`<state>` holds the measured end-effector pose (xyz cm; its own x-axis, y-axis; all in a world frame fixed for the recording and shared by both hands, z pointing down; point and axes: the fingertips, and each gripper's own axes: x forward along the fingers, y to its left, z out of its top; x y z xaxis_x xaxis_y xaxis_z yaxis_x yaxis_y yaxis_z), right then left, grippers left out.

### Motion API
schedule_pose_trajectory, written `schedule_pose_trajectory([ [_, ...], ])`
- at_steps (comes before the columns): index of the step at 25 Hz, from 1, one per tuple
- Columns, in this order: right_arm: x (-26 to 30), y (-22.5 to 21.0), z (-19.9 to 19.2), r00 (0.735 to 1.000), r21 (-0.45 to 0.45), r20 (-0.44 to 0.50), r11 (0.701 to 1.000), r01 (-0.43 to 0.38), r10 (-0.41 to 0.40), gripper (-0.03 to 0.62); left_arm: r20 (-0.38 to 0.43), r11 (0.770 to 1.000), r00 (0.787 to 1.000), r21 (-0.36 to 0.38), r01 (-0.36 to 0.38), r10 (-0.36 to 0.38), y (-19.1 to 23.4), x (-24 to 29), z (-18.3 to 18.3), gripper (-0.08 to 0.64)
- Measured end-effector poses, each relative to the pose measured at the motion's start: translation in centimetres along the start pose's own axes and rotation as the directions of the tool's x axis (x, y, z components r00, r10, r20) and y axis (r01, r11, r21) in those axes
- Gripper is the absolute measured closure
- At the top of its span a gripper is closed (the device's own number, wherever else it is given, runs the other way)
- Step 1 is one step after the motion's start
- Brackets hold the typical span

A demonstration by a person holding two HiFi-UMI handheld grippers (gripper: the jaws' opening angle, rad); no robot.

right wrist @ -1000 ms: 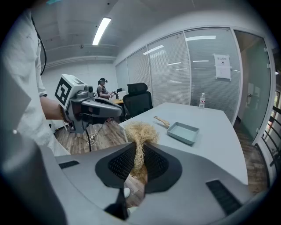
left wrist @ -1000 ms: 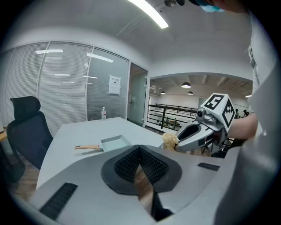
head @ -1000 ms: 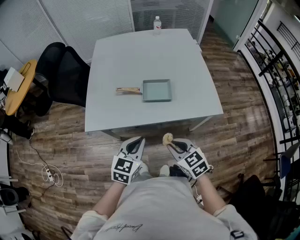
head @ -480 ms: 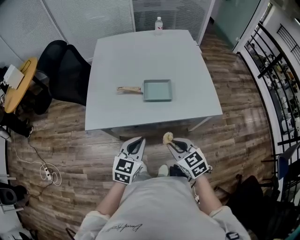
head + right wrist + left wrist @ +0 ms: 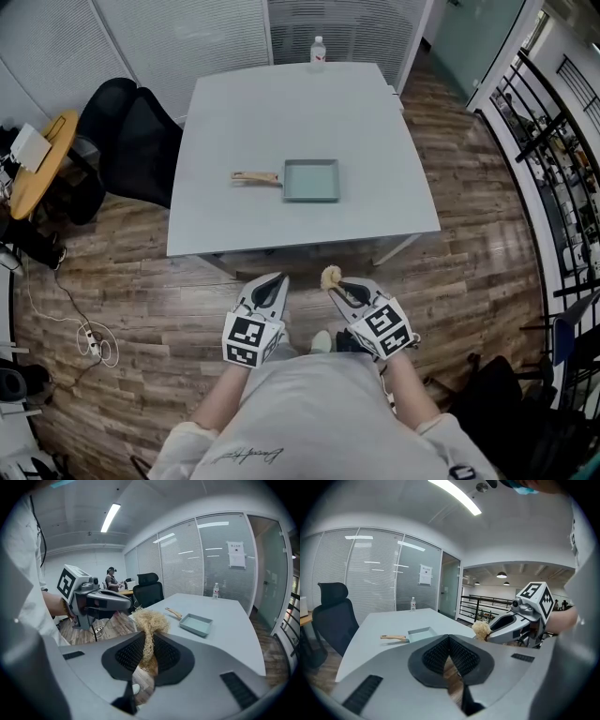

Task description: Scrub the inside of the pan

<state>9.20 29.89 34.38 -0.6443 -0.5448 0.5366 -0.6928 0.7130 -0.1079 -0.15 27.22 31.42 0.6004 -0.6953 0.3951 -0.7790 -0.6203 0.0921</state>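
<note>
Shallow pale-teal rectangular pan, wooden handle; left gripper closed and empty, right gripper tight around a straw-coloured scrubber.

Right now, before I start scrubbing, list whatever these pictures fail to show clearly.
Inside of the pan: too small in the head view, seen too flat in both gripper views, to judge dirt.
Label of the bottle: too small in every view.
Lower end of the scrubber: hidden between the fingers of the right gripper, right gripper view.
Print on the notice on the glass wall: too small, both gripper views.
</note>
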Motion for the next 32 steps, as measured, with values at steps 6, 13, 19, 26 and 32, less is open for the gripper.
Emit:
schedule_pose_trajectory([
  [6, -1.0, 0.1, -1.0, 0.999, -0.012, 0.003, 0.999, -0.034, 0.034, 0.525, 0.002, 1.0, 1.0, 0.0, -0.021, 0.021, -1.7, -0.2, -0.2, 0.549],
  [13, -1.1, -0.2, -1.9, 0.999, -0.011, 0.003, 0.999, -0.051, 0.051, 0.525, -0.002, 0.999, 0.999, -0.01, -0.05, 0.05, -2.4, -0.5, -0.9, 0.549],
  [19, -0.3, -0.6, -1.8, 0.998, -0.016, -0.004, 0.998, -0.061, 0.061, 0.525, -0.005, 0.998, 0.998, -0.019, -0.056, 0.056, -1.7, 0.2, -1.0, 0.549],
  [26, 1.6, -2.6, -0.9, 0.999, -0.01, -0.016, 0.999, -0.042, 0.042, 0.525, -0.004, 1.0, 1.0, -0.013, -0.015, 0.015, 0.1, 3.1, -0.3, 0.549],
  [32, 4.6, -4.9, 0.5, 0.999, 0.005, -0.029, 1.0, -0.025, 0.025, 0.525, -0.019, 1.0, 1.0, -0.003, 0.018, -0.018, 3.3, 6.1, 0.4, 0.549],
])
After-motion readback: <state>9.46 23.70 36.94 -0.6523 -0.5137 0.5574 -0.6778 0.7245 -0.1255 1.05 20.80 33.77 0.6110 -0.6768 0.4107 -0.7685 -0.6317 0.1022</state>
